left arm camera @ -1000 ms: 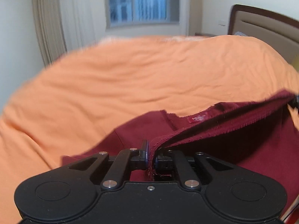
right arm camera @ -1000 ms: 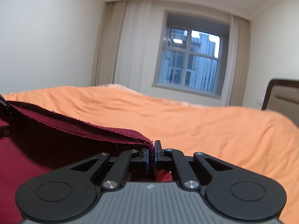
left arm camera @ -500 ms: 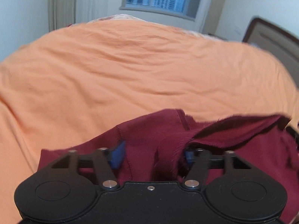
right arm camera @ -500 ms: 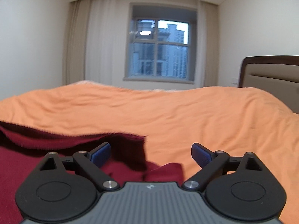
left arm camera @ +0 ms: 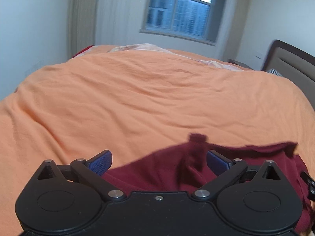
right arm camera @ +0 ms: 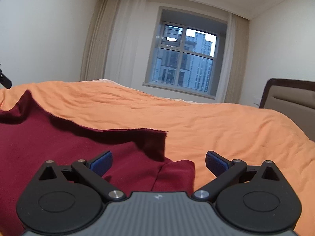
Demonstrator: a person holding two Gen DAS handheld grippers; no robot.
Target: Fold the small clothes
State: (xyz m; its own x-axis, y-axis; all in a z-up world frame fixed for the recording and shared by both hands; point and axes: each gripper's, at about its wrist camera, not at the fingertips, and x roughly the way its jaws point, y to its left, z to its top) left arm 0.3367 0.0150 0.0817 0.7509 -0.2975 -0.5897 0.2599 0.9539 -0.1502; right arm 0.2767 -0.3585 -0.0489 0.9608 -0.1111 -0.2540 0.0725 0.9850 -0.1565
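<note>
Your left gripper (left arm camera: 158, 162) has its blue-padded fingers (left arm camera: 100, 162) spread wide and grips nothing; the dark red garment (left arm camera: 173, 169) lies on the orange bedspread (left arm camera: 137, 98), beneath and to the right of the gap between them. Only the left wrist view shows the garment's small tab (left arm camera: 197, 138) standing up at its far edge, blurred, with a sliver of a black part (left arm camera: 309, 182) at the right margin. Your right gripper (right arm camera: 158, 162) is likewise spread apart and empty. Only the right wrist view shows the garment (right arm camera: 59, 147) as a folded layer: a frayed upper edge runs from the left margin to a corner (right arm camera: 164, 132) near the centre, and a lower fold (right arm camera: 177, 175) protrudes below the corner, between the fingers (right arm camera: 216, 163). A black part (right arm camera: 5, 80) is visible at that view's left edge. Beyond the garment's far edge, and to the right of its corner, the bedspread (right arm camera: 226, 129) lies open and wrinkled as far as the window (right arm camera: 185, 59) wall and the headboard (right arm camera: 291, 96) at right.
</note>
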